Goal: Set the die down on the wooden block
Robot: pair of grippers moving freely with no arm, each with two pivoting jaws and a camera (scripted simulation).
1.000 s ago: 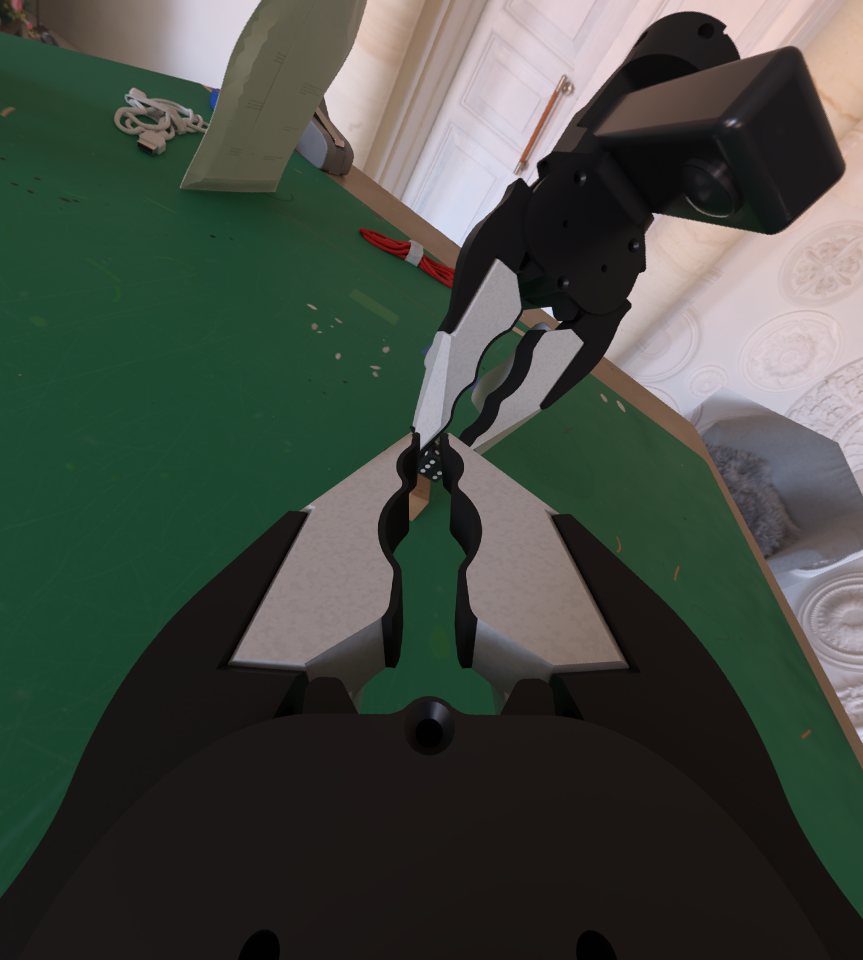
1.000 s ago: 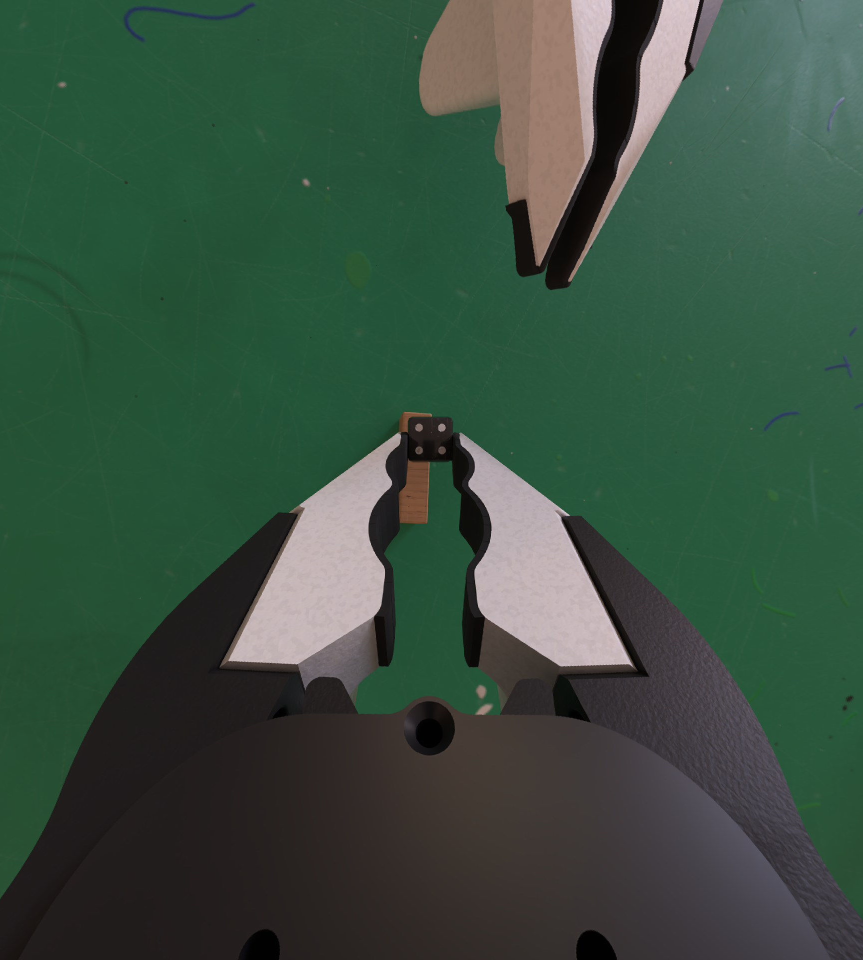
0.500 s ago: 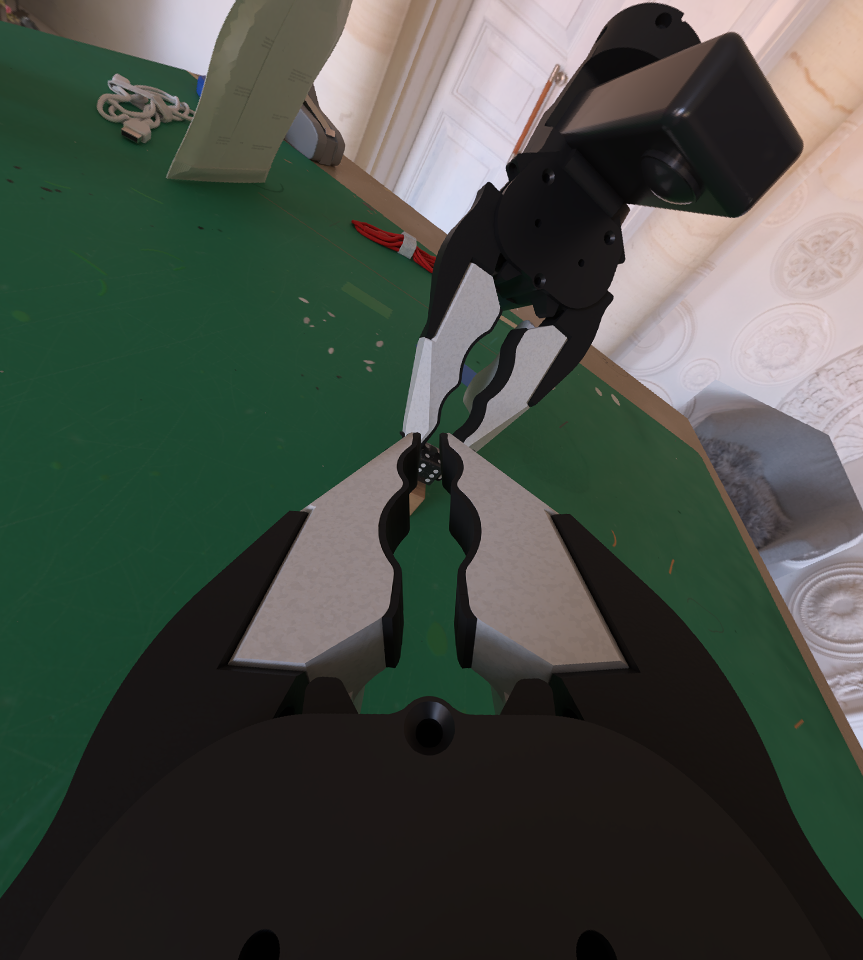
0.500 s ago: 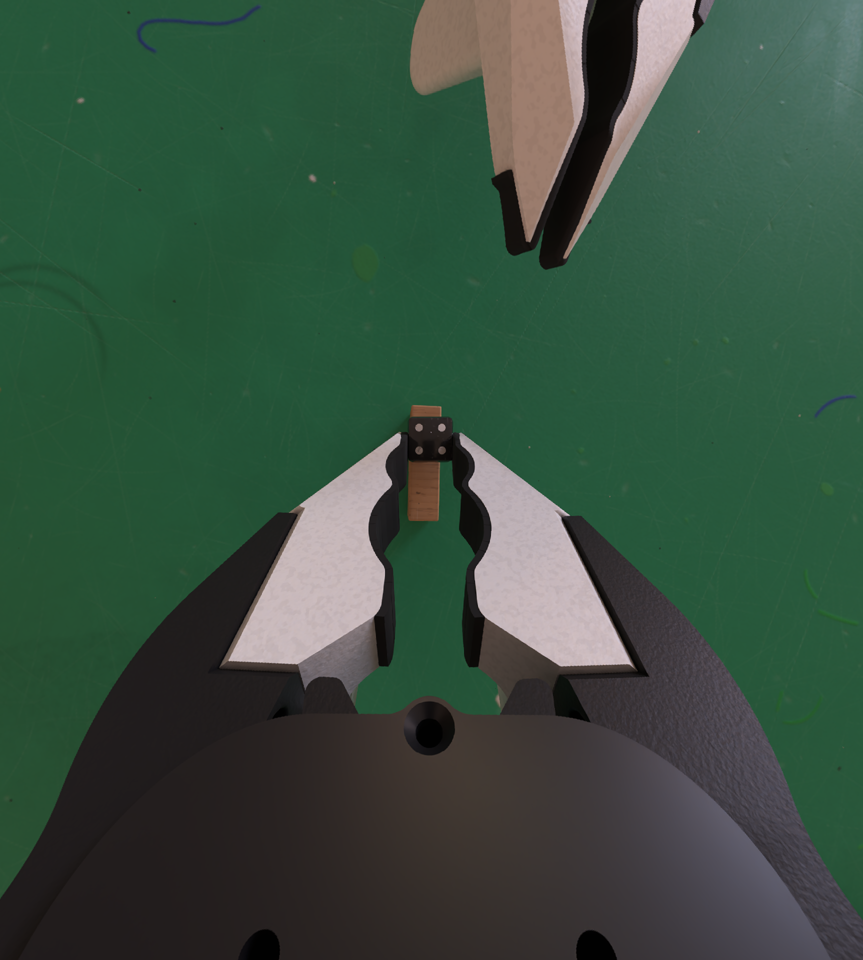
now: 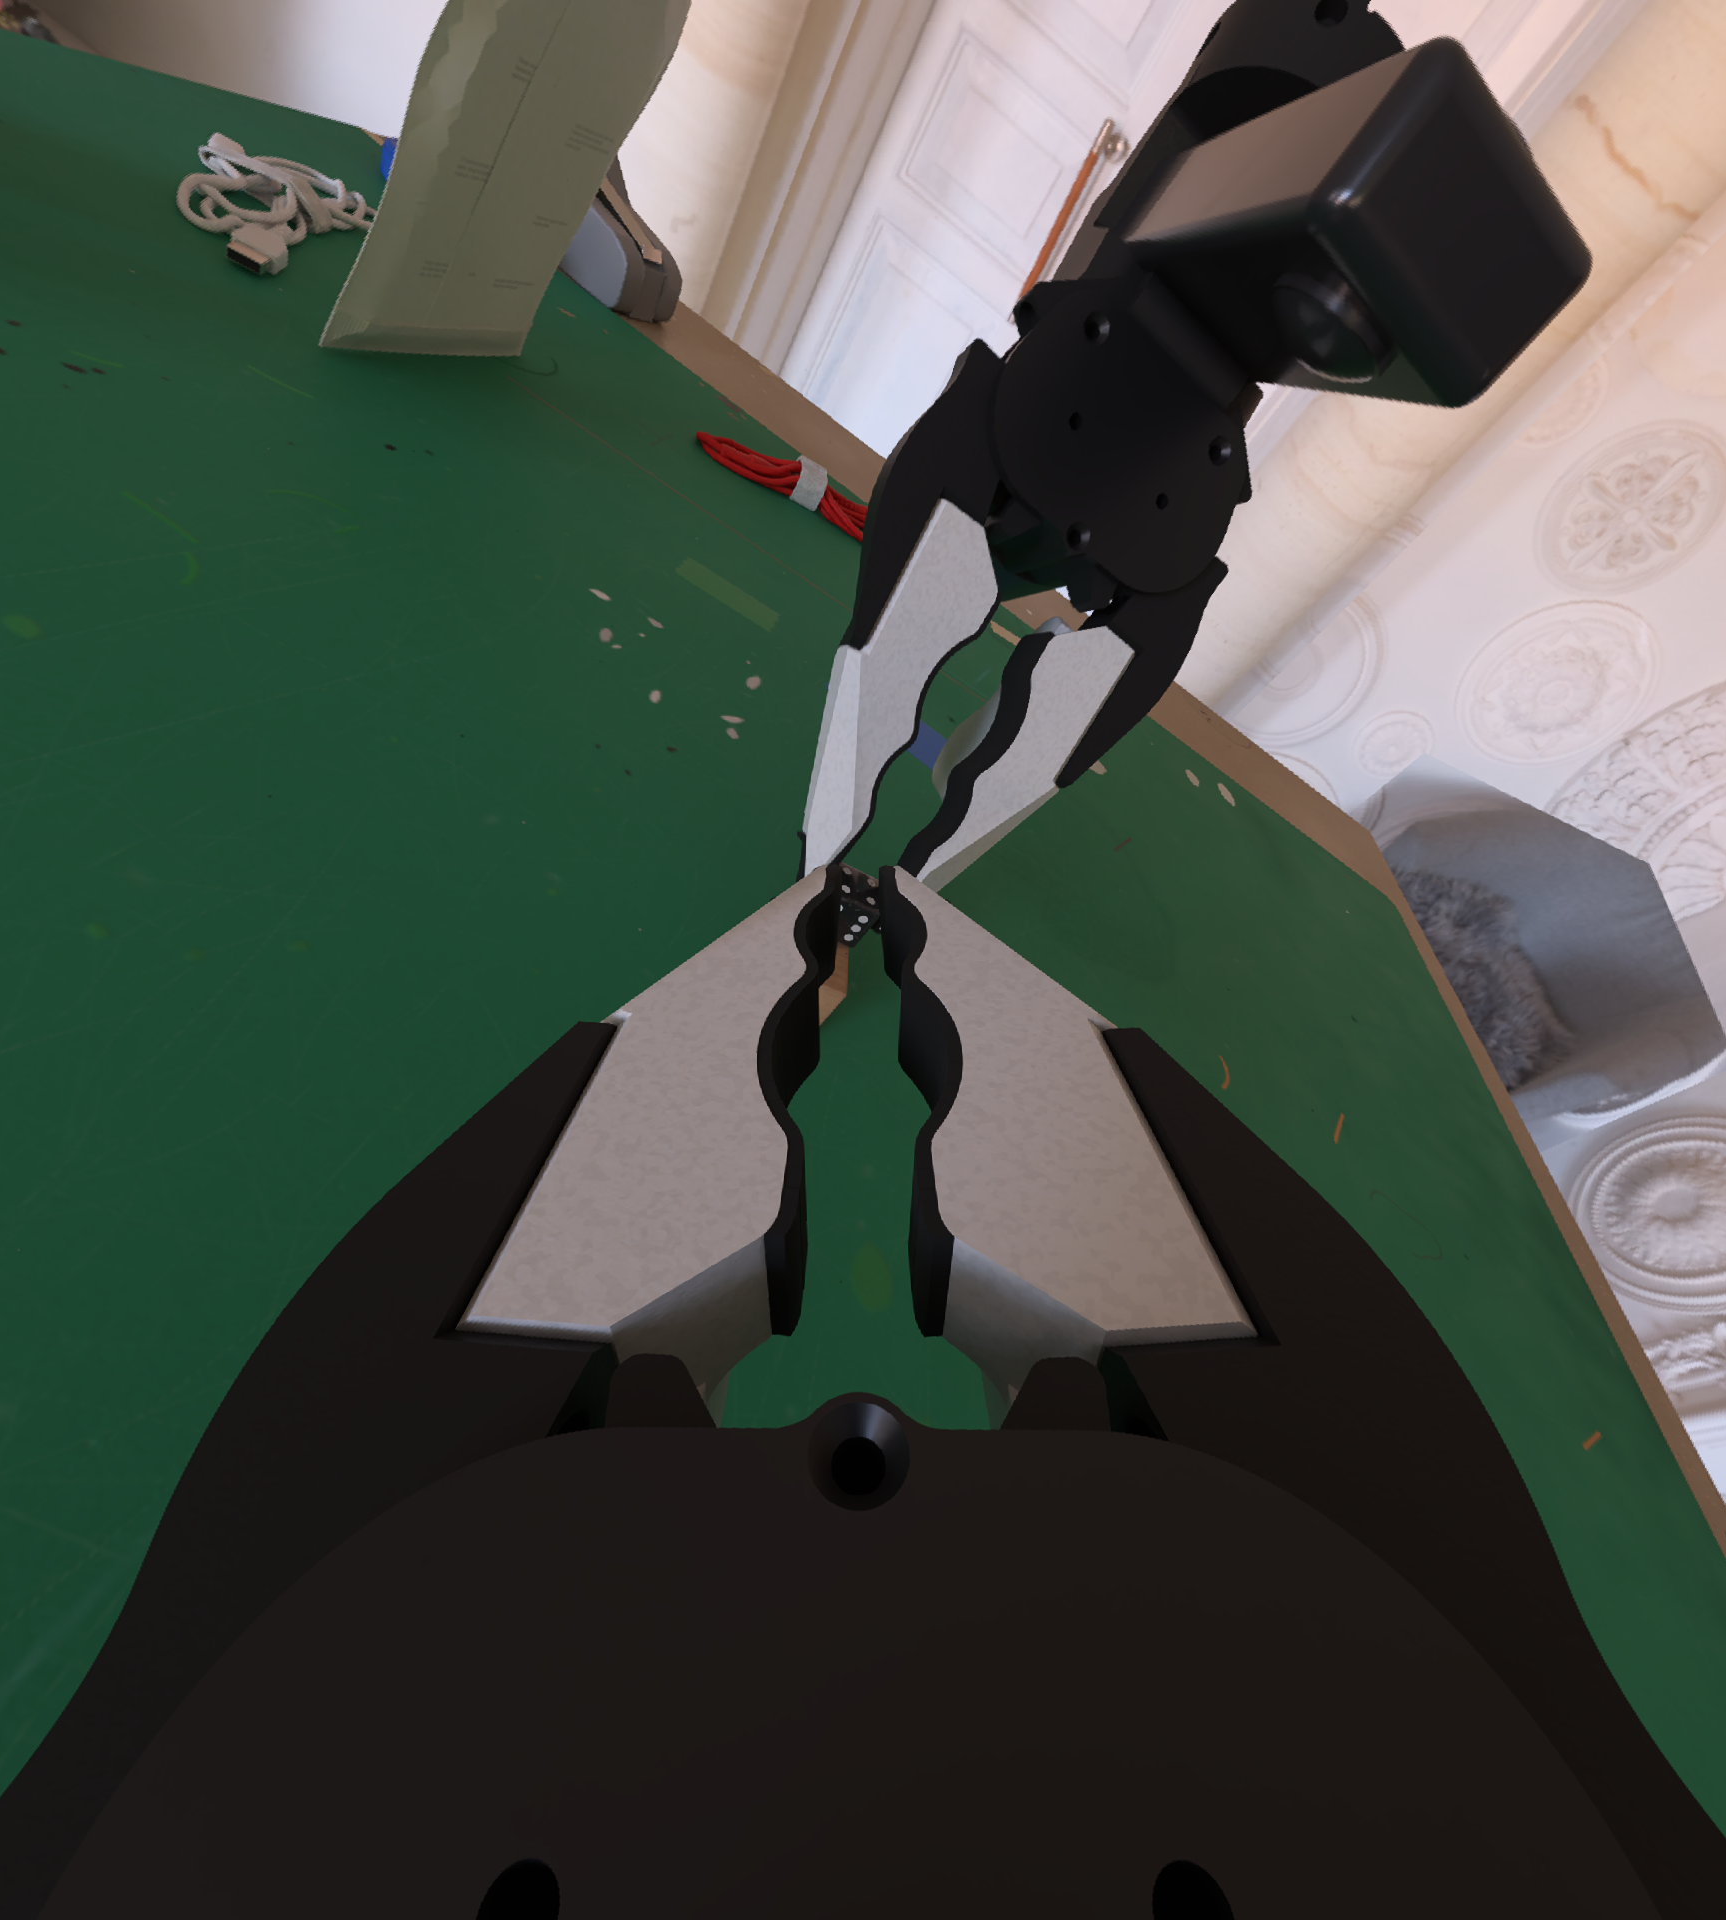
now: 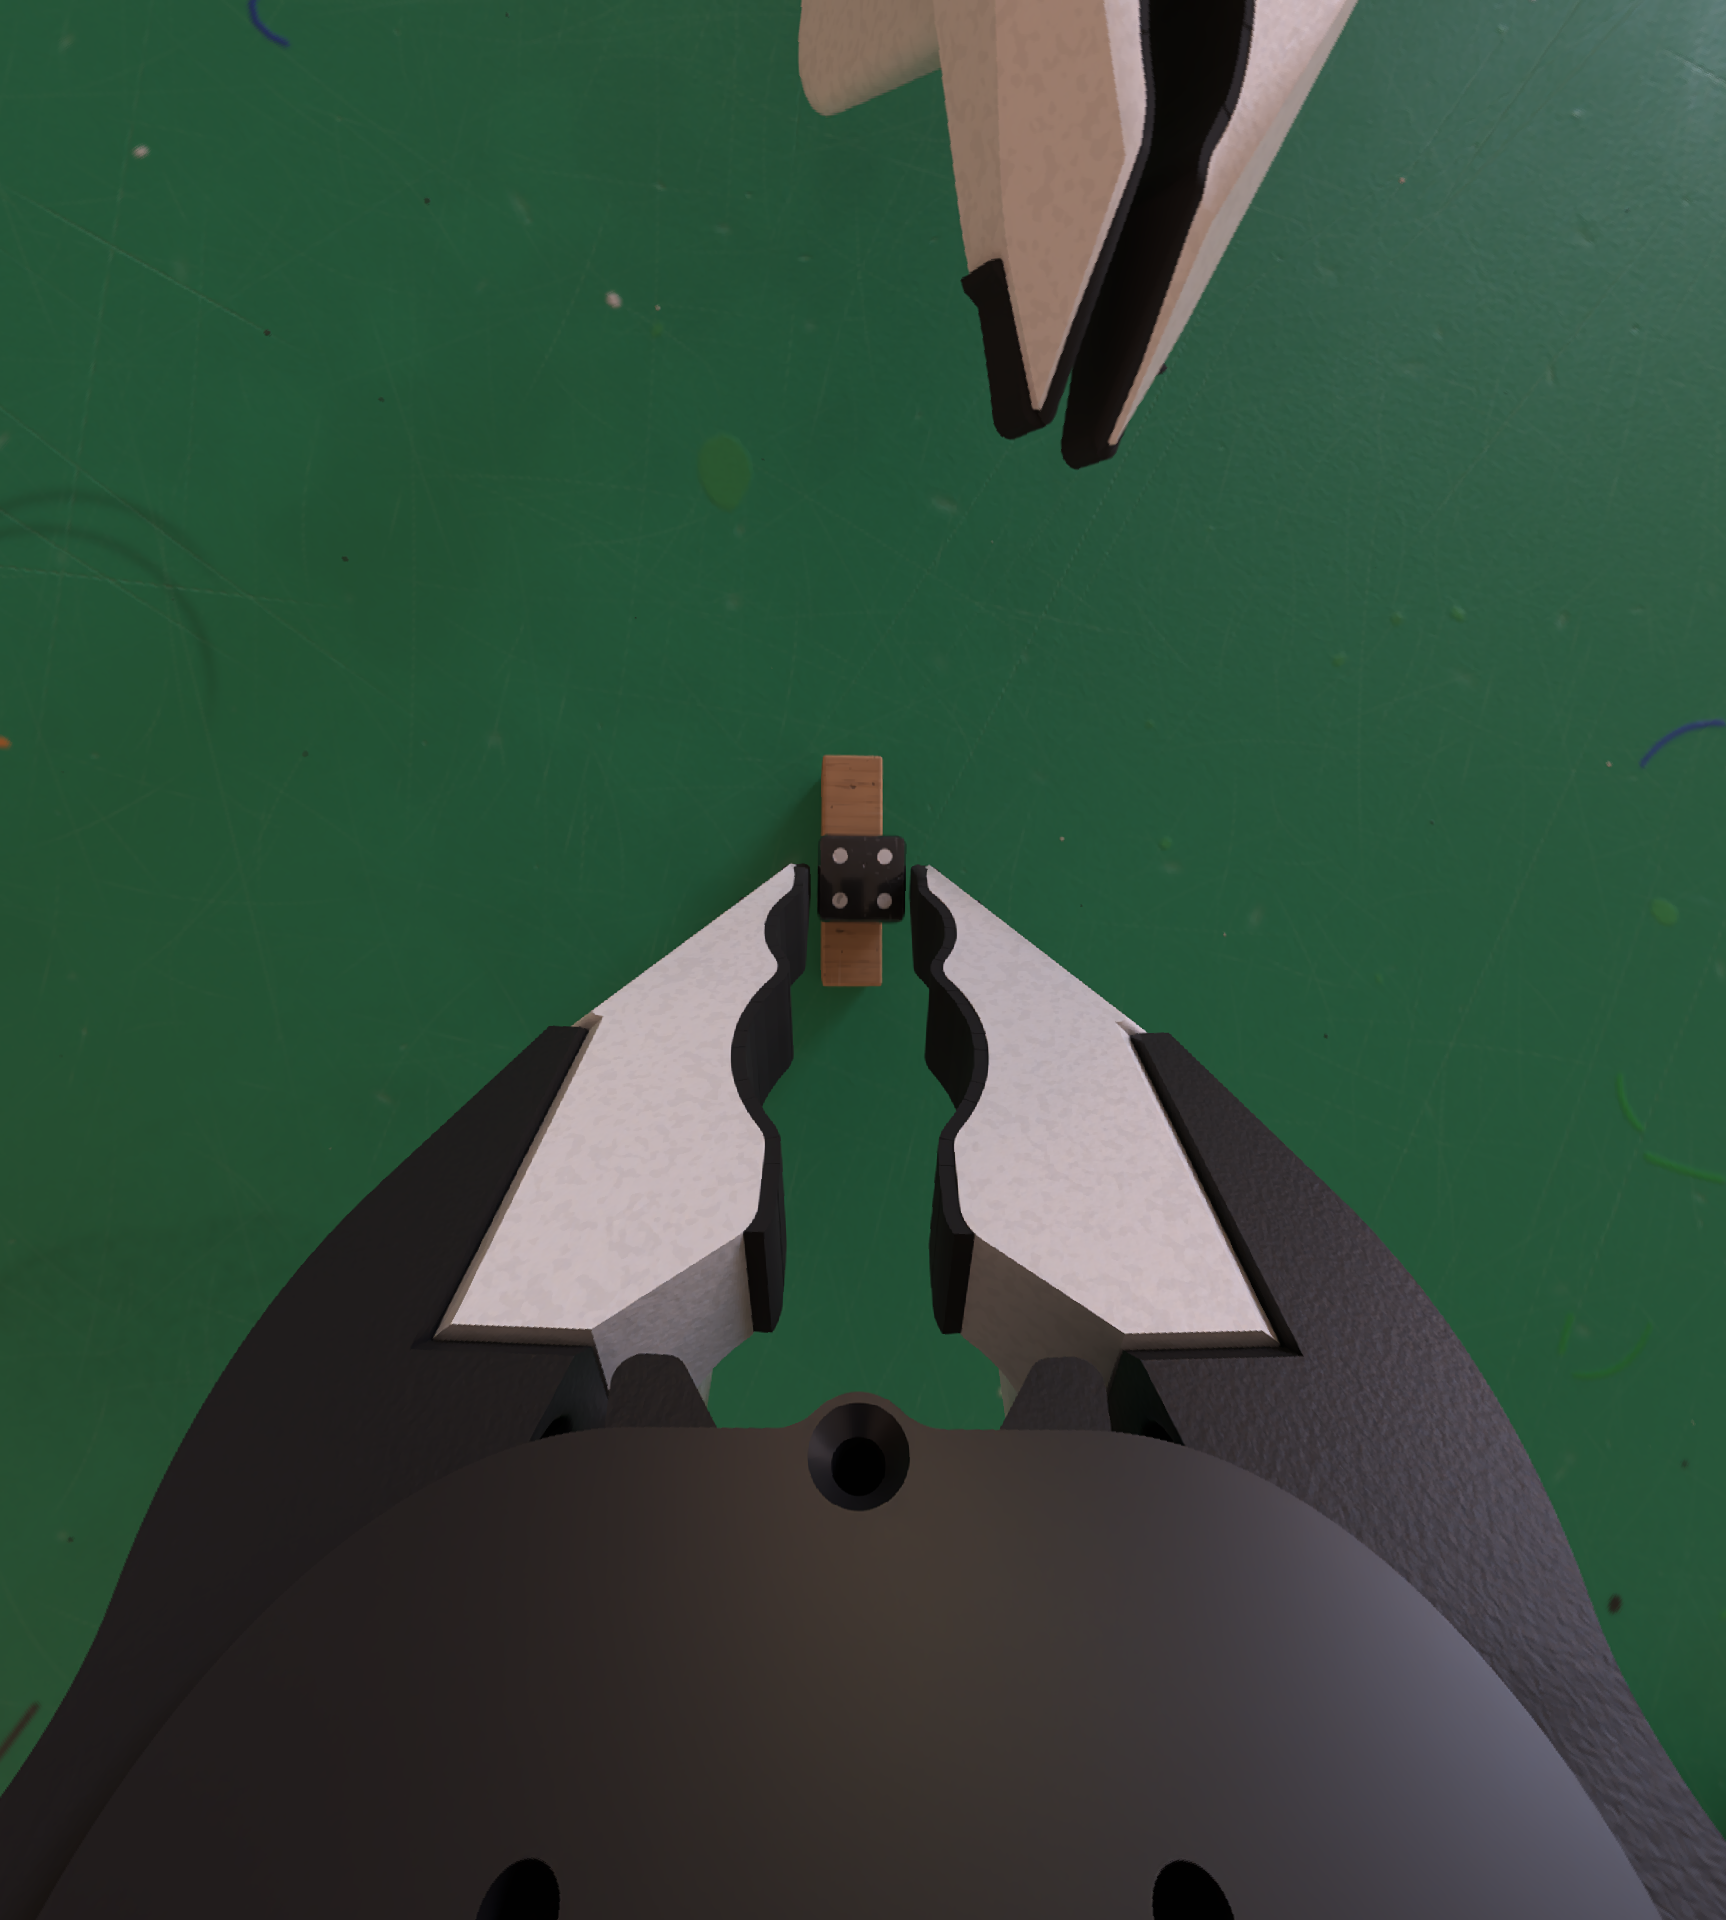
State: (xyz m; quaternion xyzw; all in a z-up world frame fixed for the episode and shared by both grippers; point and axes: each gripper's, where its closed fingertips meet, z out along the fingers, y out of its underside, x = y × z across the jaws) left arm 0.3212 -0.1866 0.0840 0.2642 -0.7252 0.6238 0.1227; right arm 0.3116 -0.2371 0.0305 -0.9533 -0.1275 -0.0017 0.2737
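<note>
The right tongs (image 6: 857,883) have spread off the die (image 6: 861,879), which now sits across the wooden block (image 6: 851,795) on the scuffed green table (image 6: 319,468).
The left tongs (image 5: 857,883) hang apart from it, nearly pressed together and empty. Their view alone shows a white panelled door (image 5: 942,208), and there the block is mostly hidden.

Right gripper (image 6: 861,883): points straight down; jaws parted a little, the fingertips (image 6: 794,883) clamping nothing.
Left gripper (image 5: 857,883): tilted low and forward; jaws narrowly apart, nothing between them.
Relation: left gripper's tips (image 6: 1015,416) hang beyond the right jaws' tips, off to their right, well apart.
</note>
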